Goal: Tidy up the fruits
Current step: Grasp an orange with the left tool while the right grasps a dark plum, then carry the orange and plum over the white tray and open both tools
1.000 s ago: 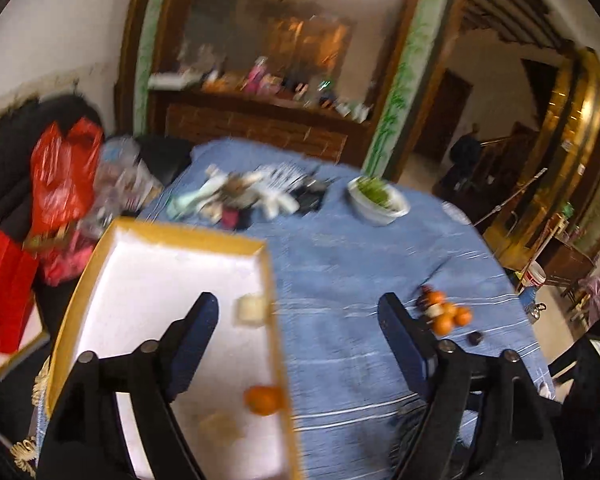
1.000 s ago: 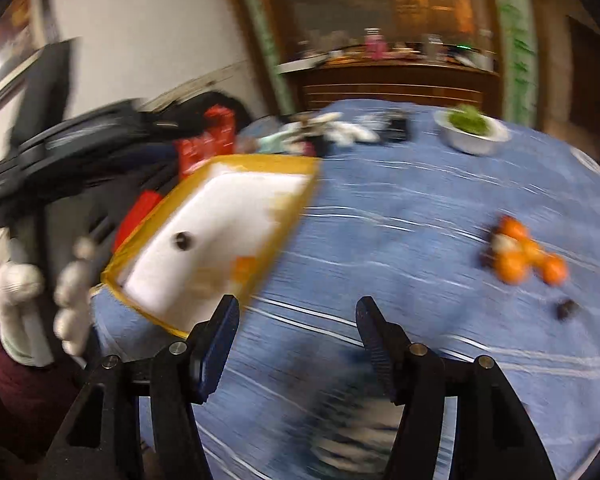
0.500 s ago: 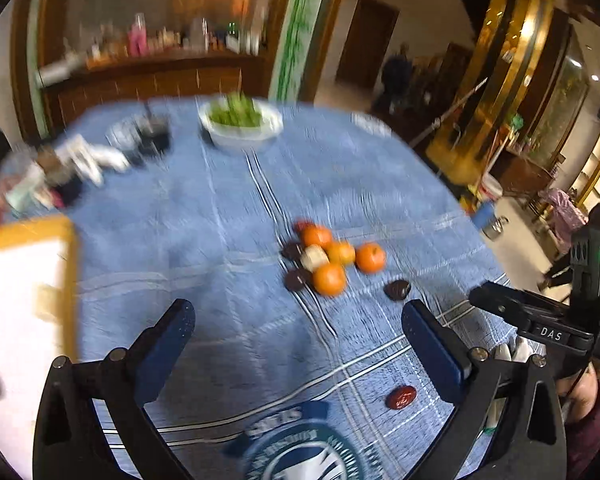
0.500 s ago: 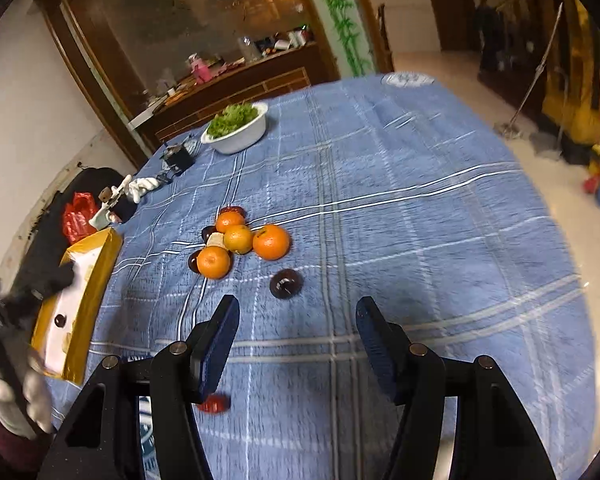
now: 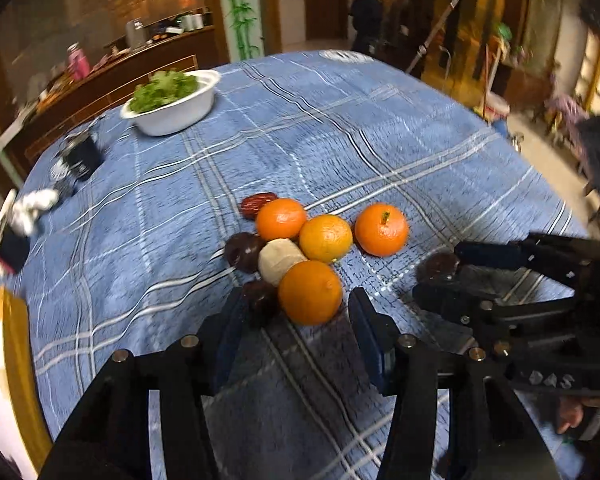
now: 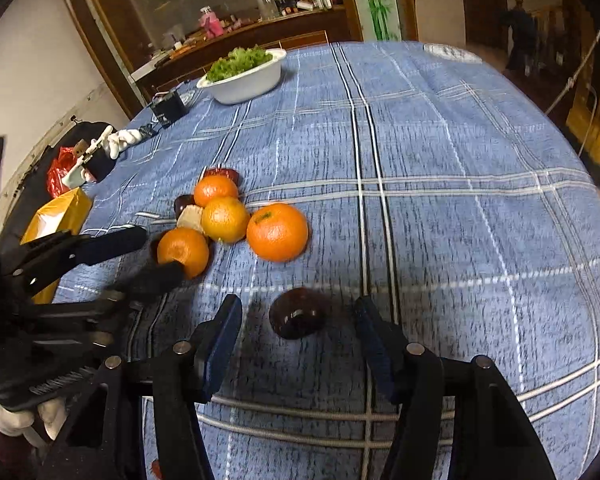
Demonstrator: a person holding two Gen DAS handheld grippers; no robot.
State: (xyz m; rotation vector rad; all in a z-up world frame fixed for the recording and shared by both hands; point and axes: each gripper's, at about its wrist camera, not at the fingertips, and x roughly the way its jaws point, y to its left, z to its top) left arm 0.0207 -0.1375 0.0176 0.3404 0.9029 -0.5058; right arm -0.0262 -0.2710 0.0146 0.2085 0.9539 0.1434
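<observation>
A cluster of fruit lies on the blue checked tablecloth (image 5: 340, 132): several oranges, dark round fruits, a pale round fruit (image 5: 278, 258) and a red date (image 5: 256, 204). My left gripper (image 5: 296, 316) is open around the nearest orange (image 5: 310, 292), with a dark fruit (image 5: 262, 298) by its left finger. My right gripper (image 6: 298, 324) is open around a lone dark fruit (image 6: 298, 318), which also shows in the left wrist view (image 5: 438, 266). Another orange (image 6: 277, 232) lies just beyond it. The left gripper also shows in the right wrist view (image 6: 140, 252).
A white bowl of greens (image 5: 172, 102) stands at the far side. A yellow-rimmed white tray (image 5: 4, 368) sits at the left edge of the table, also in the right wrist view (image 6: 58, 216). Black boxes and clutter (image 6: 168, 110) lie at the far left.
Both grippers swung from the tray toward the fruit cluster and came down close. The left now straddles the nearest orange; the right straddles the lone dark fruit.
</observation>
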